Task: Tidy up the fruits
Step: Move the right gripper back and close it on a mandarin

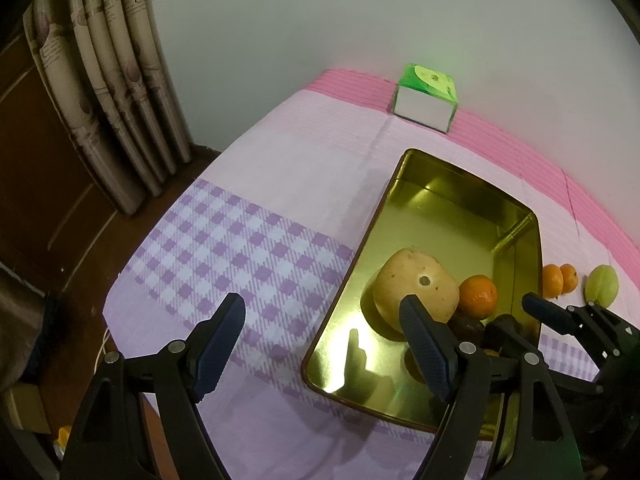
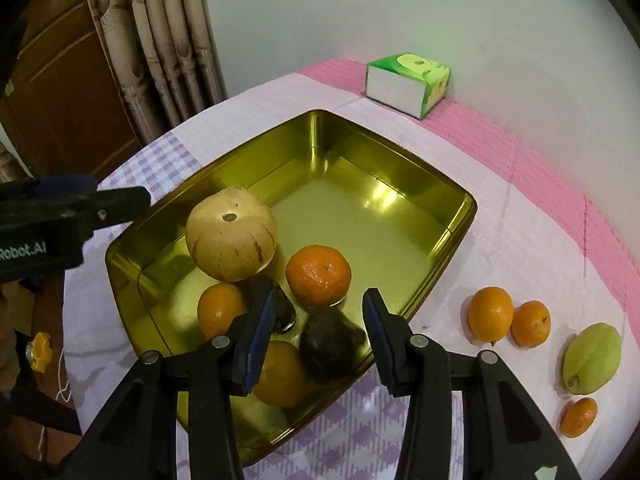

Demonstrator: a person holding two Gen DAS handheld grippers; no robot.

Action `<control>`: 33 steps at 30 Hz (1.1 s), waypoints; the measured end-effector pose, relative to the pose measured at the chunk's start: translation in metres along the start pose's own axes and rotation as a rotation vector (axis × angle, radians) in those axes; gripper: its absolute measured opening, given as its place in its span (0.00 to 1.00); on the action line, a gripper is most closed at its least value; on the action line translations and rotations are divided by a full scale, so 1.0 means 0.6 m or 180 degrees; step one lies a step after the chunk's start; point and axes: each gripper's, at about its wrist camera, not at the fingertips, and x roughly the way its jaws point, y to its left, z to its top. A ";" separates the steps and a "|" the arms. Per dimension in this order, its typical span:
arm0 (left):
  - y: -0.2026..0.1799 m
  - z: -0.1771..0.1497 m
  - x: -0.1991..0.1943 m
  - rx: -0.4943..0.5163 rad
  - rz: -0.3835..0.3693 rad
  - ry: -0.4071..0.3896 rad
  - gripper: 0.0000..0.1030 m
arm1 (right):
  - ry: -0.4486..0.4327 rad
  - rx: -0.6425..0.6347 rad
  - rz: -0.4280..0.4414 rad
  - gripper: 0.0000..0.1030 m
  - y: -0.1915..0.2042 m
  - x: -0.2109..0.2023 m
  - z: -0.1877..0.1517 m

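Right claw (image 2: 320, 320) hangs over the near corner of the gold tin (image 2: 460, 216), my jaws parted with a dark fruit (image 2: 330, 344) below the gap; no pad presses on it. Left claw (image 1: 324, 344) stands wide and empty beside the tin's left wall, over checked cloth (image 1: 240, 248). Inside the tin: a pale striped melon (image 2: 231, 234), three oranges (one (image 2: 319, 274) mid-floor, one (image 2: 219, 310) by the left wall, one (image 2: 280, 372) half hidden behind my finger) and a second dark fruit (image 2: 276, 304), mostly covered. Right of the tin, on the cloth: two oranges (image 2: 490, 314) touching, a green fruit (image 2: 592, 358), a small orange (image 2: 579, 416). Beyond the tin: a green tissue box (image 2: 408, 80).
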 end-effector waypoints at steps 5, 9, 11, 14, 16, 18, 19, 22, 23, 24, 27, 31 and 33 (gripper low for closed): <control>-0.004 -0.001 -0.001 0.0024 -0.0003 -0.0004 0.77 | -0.0028 0.0015 -0.0006 0.42 0.000 -0.010 -0.003; -0.005 -0.002 -0.002 0.0042 0.0003 -0.0009 0.77 | -0.0074 0.0066 0.0001 0.42 -0.005 -0.024 -0.007; -0.006 -0.001 -0.002 0.0035 0.0003 -0.0003 0.77 | -0.0121 0.0111 0.0003 0.43 -0.012 -0.036 -0.012; -0.006 -0.002 -0.002 0.0036 0.0003 -0.0004 0.77 | -0.0162 0.0176 -0.0030 0.44 -0.028 -0.052 -0.022; -0.008 -0.002 -0.003 0.0053 0.0005 -0.0006 0.77 | -0.0172 0.0236 -0.0077 0.45 -0.042 -0.062 -0.032; -0.010 -0.003 -0.004 0.0066 0.0006 -0.0008 0.77 | -0.0177 0.0332 -0.0130 0.45 -0.063 -0.071 -0.044; -0.010 -0.003 -0.004 0.0071 0.0007 -0.0012 0.77 | -0.0179 0.0378 -0.0165 0.45 -0.075 -0.076 -0.051; -0.011 -0.003 -0.005 0.0063 0.0006 -0.0007 0.77 | -0.0164 0.0517 -0.0306 0.46 -0.116 -0.090 -0.079; -0.011 -0.002 -0.004 0.0064 0.0005 -0.0013 0.77 | -0.0152 0.0576 -0.0363 0.46 -0.134 -0.095 -0.090; -0.011 -0.003 -0.004 0.0067 0.0009 -0.0016 0.77 | -0.0139 0.0638 -0.0419 0.46 -0.151 -0.100 -0.101; -0.013 -0.003 -0.004 0.0080 0.0009 -0.0013 0.77 | -0.0089 0.0842 -0.0593 0.47 -0.203 -0.112 -0.134; -0.016 -0.002 -0.003 0.0115 0.0013 -0.0006 0.77 | -0.0022 0.1187 -0.0830 0.47 -0.276 -0.128 -0.187; -0.017 -0.001 -0.003 0.0131 0.0016 0.0000 0.77 | 0.0001 0.1290 -0.0890 0.48 -0.298 -0.132 -0.205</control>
